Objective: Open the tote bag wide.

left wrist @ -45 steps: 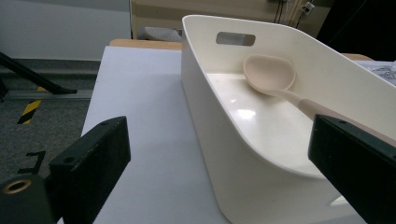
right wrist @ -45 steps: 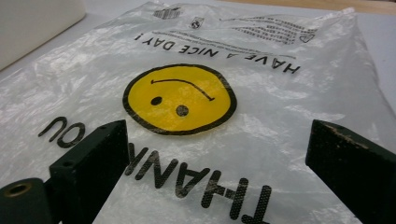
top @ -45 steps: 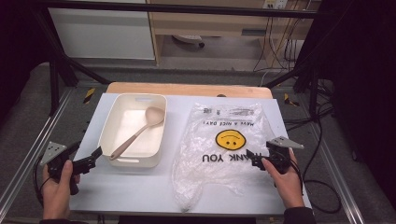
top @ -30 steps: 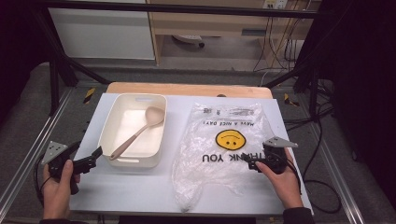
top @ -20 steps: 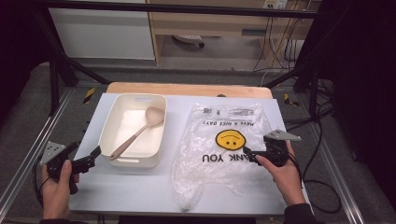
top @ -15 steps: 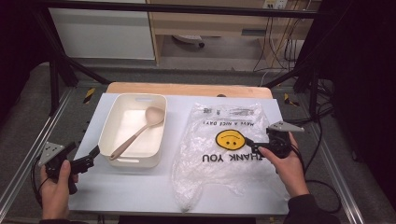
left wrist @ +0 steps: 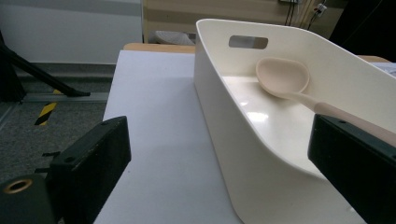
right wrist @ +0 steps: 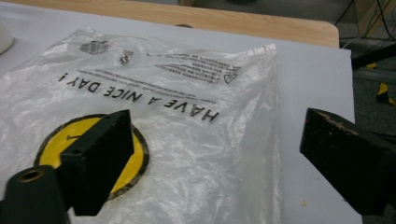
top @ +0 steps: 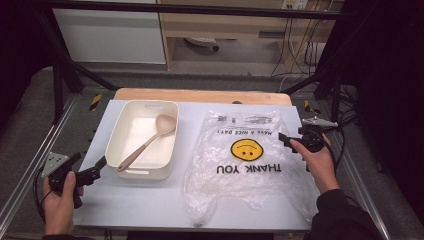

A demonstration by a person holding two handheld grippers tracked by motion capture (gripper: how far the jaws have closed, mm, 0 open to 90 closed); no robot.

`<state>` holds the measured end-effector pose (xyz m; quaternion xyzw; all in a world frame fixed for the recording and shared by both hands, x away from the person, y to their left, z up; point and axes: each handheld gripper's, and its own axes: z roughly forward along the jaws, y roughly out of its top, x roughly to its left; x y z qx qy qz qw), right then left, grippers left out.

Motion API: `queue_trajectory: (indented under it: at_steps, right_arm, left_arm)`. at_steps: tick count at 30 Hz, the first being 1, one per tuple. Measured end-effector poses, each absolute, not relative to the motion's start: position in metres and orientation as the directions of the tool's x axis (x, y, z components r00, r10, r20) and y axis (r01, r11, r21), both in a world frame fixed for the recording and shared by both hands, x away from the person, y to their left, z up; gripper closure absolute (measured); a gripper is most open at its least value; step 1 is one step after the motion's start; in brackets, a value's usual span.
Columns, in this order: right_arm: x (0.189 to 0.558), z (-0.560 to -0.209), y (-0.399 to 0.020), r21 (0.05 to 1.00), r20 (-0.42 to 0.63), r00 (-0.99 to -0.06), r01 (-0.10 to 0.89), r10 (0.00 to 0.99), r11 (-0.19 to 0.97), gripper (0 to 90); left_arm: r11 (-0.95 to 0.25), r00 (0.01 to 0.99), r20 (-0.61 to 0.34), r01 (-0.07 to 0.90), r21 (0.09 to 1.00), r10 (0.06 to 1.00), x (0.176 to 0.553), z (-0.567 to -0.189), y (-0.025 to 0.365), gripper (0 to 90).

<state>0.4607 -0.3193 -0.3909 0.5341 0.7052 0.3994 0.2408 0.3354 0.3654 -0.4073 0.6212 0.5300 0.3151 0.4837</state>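
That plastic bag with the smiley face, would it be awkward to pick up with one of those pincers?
Probably. The plastic bag is thin, see-through and wrinkled, lying flat on the table, so it would likely droop and crumple when lifted. It looks empty, so very light, and a push might just bunch it up. The right gripper, jaws open at its edge, may find the film slippery.

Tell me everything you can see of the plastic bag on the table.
The plastic bag is thin, clear and crinkled, and lies flat on the white table, right of the white bin. It bears a yellow smiley face and the black words HAVE A NICE DAY and THANK YOU, upside down from the person's side. Its near end is bunched. The right tongs hover open at its right edge; whether they touch is unclear.
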Motion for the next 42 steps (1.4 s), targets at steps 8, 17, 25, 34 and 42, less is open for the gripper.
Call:
queue_trajectory:
  at_steps: [8, 17, 25, 34, 42]
  right_arm:
    - [0.479, -0.412, -0.33, 0.775, 0.086, -0.281, 0.621, 0.956, 0.113, 29.9]
    - [0.491, -0.433, -0.33, 0.732, 0.081, -0.288, 0.667, 0.954, 0.139, 49.2]
    - [0.489, -0.442, -0.338, 0.712, 0.139, -0.293, 0.693, 0.946, 0.111, 75.6]
    - [0.489, -0.445, -0.339, 0.725, 0.174, -0.29, 0.685, 0.941, 0.077, 90.0]
    - [0.496, -0.445, -0.342, 0.748, 0.192, -0.2, 0.664, 0.961, -0.012, 90.0]
  left_arm:
    - [0.018, 0.246, -0.112, 0.354, 0.935, 0.963, 0.335, -0.407, 0.363, 5.7]
    - [0.018, 0.242, -0.111, 0.356, 0.934, 0.964, 0.334, -0.407, 0.365, 6.0]
    - [0.018, 0.246, -0.113, 0.356, 0.934, 0.963, 0.335, -0.407, 0.363, 6.0]
    - [0.011, 0.248, -0.107, 0.359, 0.933, 0.963, 0.335, -0.407, 0.363, 6.1]
    - [0.012, 0.249, -0.108, 0.359, 0.933, 0.962, 0.335, -0.408, 0.363, 6.1]
